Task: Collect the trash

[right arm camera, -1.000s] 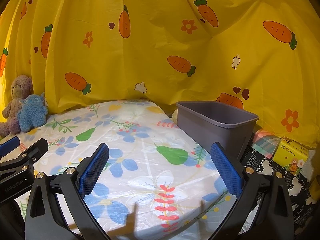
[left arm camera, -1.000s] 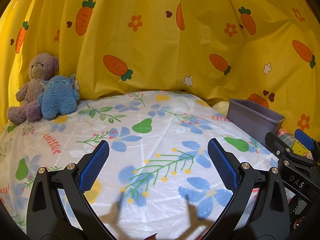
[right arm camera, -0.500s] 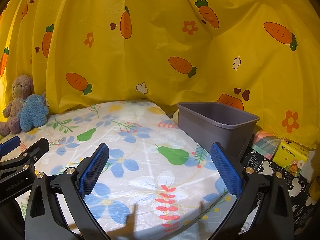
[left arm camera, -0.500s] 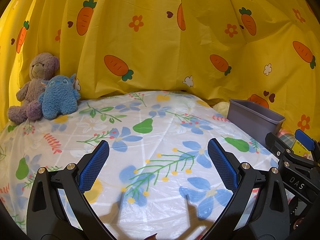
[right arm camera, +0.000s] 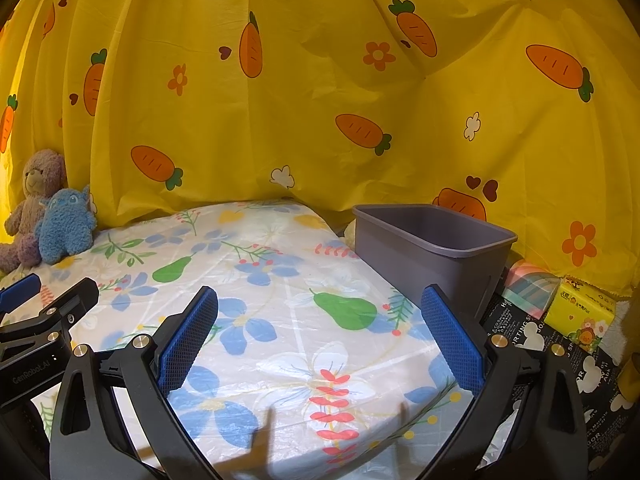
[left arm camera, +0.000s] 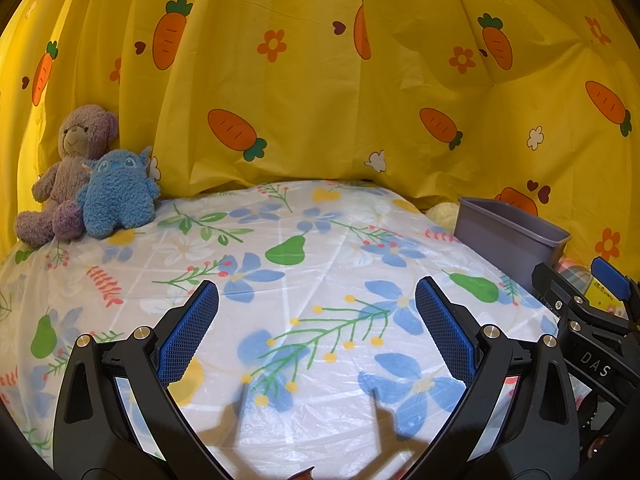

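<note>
A grey plastic bin [right arm camera: 434, 248] stands just off the table's far right edge; it also shows in the left wrist view [left arm camera: 508, 236]. My left gripper [left arm camera: 318, 332] is open and empty above the flower-print table cover [left arm camera: 304, 240]. My right gripper [right arm camera: 320, 336] is open and empty, left of the bin and nearer than it. Each gripper shows at the edge of the other's view. No loose trash shows on the cover.
A purple teddy bear [left arm camera: 66, 176] and a blue plush toy [left arm camera: 116, 196] sit at the table's far left. A yellow carrot-print curtain [left arm camera: 320, 80] hangs behind. A yellow tissue pack [right arm camera: 580, 312] and a plaid pack [right arm camera: 528, 284] lie right of the bin.
</note>
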Available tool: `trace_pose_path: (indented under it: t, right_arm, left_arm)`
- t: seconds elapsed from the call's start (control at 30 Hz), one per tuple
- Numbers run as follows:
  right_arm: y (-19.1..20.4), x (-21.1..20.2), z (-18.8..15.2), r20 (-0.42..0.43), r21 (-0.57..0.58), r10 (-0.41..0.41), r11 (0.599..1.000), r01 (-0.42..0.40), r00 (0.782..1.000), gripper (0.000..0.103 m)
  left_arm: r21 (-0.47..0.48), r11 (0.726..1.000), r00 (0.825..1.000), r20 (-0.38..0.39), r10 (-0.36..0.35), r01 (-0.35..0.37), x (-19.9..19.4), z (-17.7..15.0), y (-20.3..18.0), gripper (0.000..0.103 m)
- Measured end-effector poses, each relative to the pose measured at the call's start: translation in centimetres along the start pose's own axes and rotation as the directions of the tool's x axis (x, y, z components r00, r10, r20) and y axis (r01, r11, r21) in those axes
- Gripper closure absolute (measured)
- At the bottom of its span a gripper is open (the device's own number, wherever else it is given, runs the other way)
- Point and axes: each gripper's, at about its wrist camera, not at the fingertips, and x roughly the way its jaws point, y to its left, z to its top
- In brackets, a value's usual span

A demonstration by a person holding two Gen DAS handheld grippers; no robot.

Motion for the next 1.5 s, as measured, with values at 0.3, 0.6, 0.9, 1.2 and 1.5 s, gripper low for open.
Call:
trace_pose_path:
  t: [0.3, 0.6, 0.9, 1.2, 1.5]
  right_arm:
    - [-0.01, 0.0, -0.01, 0.0, -0.001, -0.001, 1.0, 0.001, 1.0, 0.006]
    - [-0.04, 0.01, -0.01, -0.001, -0.001, 0.0, 1.0, 0.0, 1.0, 0.006]
    - [-0.09, 0.01, 0.0, 0.0, -0.001, 0.001, 1.0, -0.001, 1.0, 0.006]
    - [-0.05, 0.01, -0.03, 0.0, -0.001, 0.001, 1.0, -0.001, 1.0, 0.006]
    - [0.01, 0.04, -0.04, 0.0, 0.0, -0.001, 1.0, 0.001, 1.0, 0.006]
  left_arm:
    - [0.0, 1.0, 1.0, -0.001, 0.001, -0.001, -0.01, -0.02, -0.05, 0.006]
    - [0.0, 1.0, 1.0, -0.001, 0.001, -0.001, -0.01, -0.04, -0.11, 0.006]
    - [-0.001, 1.0, 1.0, 0.001, 0.001, -0.001, -0.02, -0.05, -0.16, 0.006]
    - [0.0, 1.0, 1.0, 0.0, 0.002, -0.002, 0.03, -0.05, -0.29, 0.006]
    - [0.009, 1.0, 1.0, 0.003, -0.002, 0.002, 0.17, -0.06, -0.56, 0.006]
